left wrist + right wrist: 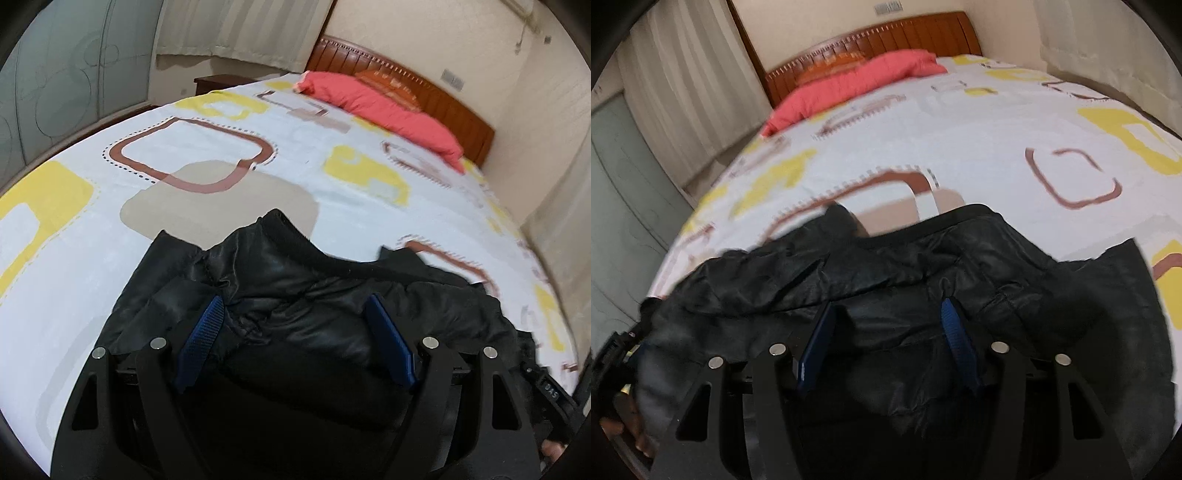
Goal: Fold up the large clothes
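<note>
Risk: the black jacket (295,295) is puffy and slick, so a fold laid on it may spring back or slide apart once nothing presses on it
Second risk: with fabric bunched between the pads, either claw could snag a ridge as it pulls away and drag the layers out of line
Third risk: the garment lies close to the near edge of the bed (92,229); a tug toward that edge could pull it off
Jacket look: shiny quilted black shell, crumpled into soft ridges, a dark ribbed band along its far side, one corner sticking up toward the headboard (424,92)
Jacket place: on the patterned sheet at the near edge of the bed, well apart from the red pillow (384,107) at the far end
Left claw (295,325): jaws spread wide, blue pads on either side of a fabric ridge, not pressing it, holding nothing
Right claw (886,332): jaws partly apart over the jacket (923,266), pads clear of the cloth between them, no grip
View: both pictures are blurred, so fine creases are hard to read
</note>
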{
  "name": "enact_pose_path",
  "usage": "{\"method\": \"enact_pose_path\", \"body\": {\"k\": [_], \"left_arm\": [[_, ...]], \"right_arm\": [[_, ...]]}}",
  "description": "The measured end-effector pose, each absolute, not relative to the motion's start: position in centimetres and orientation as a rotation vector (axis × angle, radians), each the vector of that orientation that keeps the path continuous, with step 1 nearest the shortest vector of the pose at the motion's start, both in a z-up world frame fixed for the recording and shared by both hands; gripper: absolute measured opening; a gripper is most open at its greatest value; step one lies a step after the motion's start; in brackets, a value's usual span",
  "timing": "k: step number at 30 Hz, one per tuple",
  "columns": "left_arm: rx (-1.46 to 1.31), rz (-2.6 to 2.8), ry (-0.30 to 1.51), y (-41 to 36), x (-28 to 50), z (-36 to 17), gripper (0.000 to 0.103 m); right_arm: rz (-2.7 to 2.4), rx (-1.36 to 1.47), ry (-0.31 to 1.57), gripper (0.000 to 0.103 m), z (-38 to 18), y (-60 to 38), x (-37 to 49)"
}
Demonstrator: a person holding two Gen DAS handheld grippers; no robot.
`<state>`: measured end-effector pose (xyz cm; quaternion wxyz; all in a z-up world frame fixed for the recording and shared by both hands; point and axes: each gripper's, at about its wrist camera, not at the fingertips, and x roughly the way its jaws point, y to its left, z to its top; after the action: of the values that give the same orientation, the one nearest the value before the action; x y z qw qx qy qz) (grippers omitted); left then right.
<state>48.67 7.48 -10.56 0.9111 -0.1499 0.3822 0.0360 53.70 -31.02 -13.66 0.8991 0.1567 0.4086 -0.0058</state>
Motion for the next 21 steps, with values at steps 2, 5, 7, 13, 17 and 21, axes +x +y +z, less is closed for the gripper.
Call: {"method": "enact_pose_path", "body": {"k": [2,5,7,13,17,21], "left_arm": [[-0.254,0.091,0.818,6.6,49.9,-11.2,0.080],[-0.252,0.084,0.831,6.7,49.9,-10.5,0.080],[-0.310,0.049,0.817,7.7,48.9,-9.5,0.080],[-0.479,0.041,0.771,12.1,47.1,-8.8,0.080],[-0.401,0.087,0.860,11.7,49.3,-11.8,0.080],[-0.356,0.105,0.882,11.1,49.9,-11.9,0.082]], "right_arm": [[-0.033,0.291,0.857,0.059,-14.0,-30.6,54.2],[-0.034,0.282,0.866,0.059,-13.6,-30.7,54.2],[-0.015,0.317,0.852,0.059,-12.8,-31.4,53.3],[-0.051,0.319,0.833,0.059,-12.3,-34.0,51.3],[-0.065,0.294,0.850,0.061,-13.8,-33.8,52.2],[-0.073,0.292,0.846,0.061,-13.7,-33.6,52.4]]}}
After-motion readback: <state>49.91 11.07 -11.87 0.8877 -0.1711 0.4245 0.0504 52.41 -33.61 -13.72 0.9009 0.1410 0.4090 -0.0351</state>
